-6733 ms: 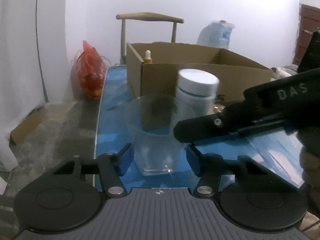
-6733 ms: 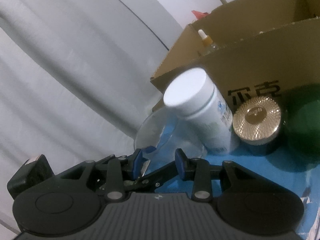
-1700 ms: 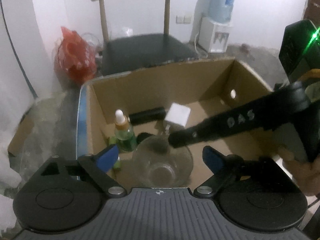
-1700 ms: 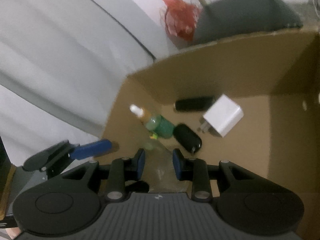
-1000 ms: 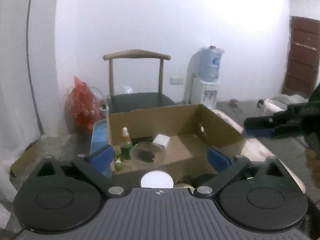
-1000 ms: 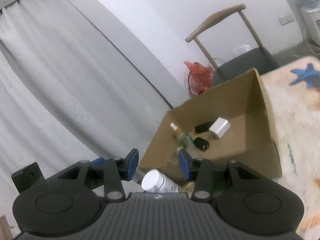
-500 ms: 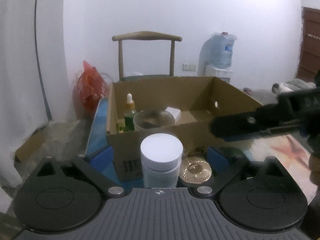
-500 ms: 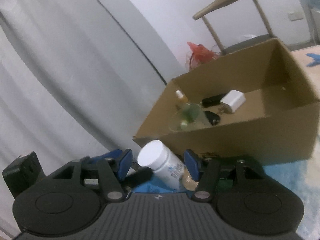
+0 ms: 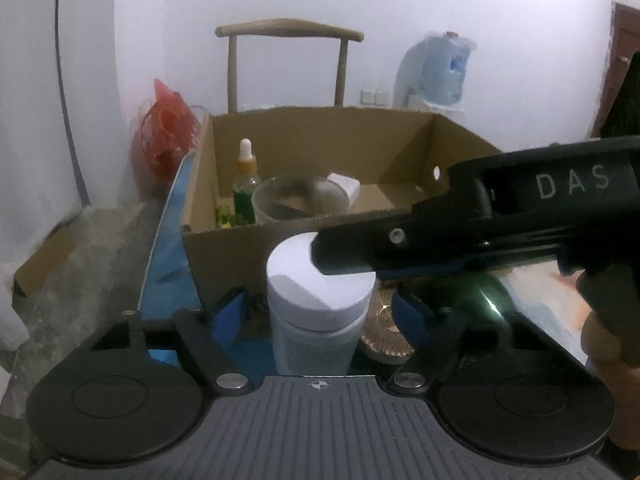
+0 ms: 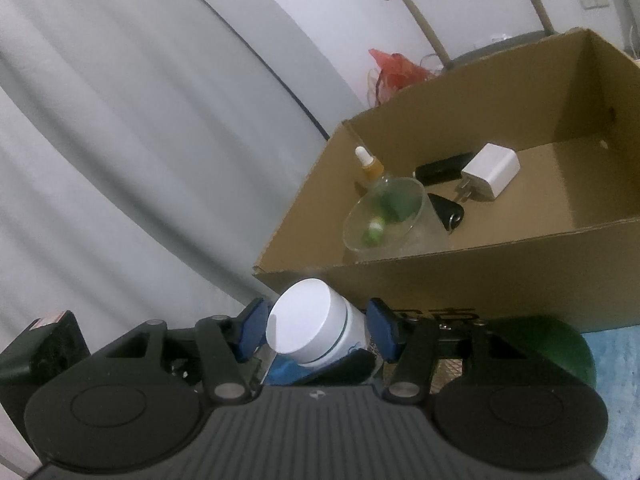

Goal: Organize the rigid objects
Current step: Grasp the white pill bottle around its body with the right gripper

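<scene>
While the white-lidded jar (image 9: 320,300) stands low centre before the cardboard box (image 9: 224,248), the left claw (image 9: 316,314) straddles it, closing, untouched. In the right view, the right claw (image 10: 316,330) brackets its lid, closing; centre it first.

Looks like a sparse home room: wooden chair (image 9: 288,68), water dispenser (image 9: 434,76) by white wall, grey curtain (image 10: 120,140), bare concrete floor (image 9: 100,248).

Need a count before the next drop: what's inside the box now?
In the box: a glass, a dropper bottle, a white charger, two black items and something small and green. The near wall hides the front floor.
</scene>
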{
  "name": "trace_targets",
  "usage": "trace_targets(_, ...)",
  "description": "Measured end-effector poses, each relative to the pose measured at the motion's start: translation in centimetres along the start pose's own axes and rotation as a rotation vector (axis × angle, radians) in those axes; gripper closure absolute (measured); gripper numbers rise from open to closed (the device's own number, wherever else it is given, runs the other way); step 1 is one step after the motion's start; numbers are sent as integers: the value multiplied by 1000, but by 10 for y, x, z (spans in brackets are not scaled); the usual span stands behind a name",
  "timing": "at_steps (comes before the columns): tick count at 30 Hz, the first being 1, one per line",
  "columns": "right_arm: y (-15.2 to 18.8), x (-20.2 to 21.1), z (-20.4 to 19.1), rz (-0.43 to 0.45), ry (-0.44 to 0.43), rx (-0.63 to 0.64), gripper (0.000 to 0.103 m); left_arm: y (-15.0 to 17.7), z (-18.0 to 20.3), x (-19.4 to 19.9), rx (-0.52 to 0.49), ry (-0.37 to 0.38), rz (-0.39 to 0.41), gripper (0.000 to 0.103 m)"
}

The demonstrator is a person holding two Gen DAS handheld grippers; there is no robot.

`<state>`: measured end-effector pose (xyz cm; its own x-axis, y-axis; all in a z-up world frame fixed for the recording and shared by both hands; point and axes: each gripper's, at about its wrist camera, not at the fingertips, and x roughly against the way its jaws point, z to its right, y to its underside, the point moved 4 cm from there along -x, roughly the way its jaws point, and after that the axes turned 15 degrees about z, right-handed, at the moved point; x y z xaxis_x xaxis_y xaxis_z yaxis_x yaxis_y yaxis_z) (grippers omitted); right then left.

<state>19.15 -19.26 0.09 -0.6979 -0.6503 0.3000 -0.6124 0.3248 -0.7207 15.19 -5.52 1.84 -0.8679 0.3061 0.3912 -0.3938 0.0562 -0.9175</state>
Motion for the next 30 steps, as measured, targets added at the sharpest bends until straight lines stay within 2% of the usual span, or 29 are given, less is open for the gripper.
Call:
trace_targets(2, 1, -3, 0, -8, 2, 0, 47, 1, 1, -2, -6, -1, -5, 29)
trace_targets(6, 2, -6, 2, -21, 6, -4, 49, 2, 2, -5, -6, 2, -8, 39)
trace_targets(14, 3, -9, 3, -25, 1, -3, 54, 3, 5, -5, -30, -21, -5, 49)
trace_targets(21, 4, -7, -3, -21, -5, 5, 54, 2, 7, 3, -37, -35, 9, 50)
trace_targets(26, -1, 9, -27, -3, -56, 34, 54, -14, 10, 36, -67, -58, 70, 50)
trace_targets(30, -15, 36, -61, 55, -120, 76, 54, -43, 18, 73, -123, -79, 160, 50)
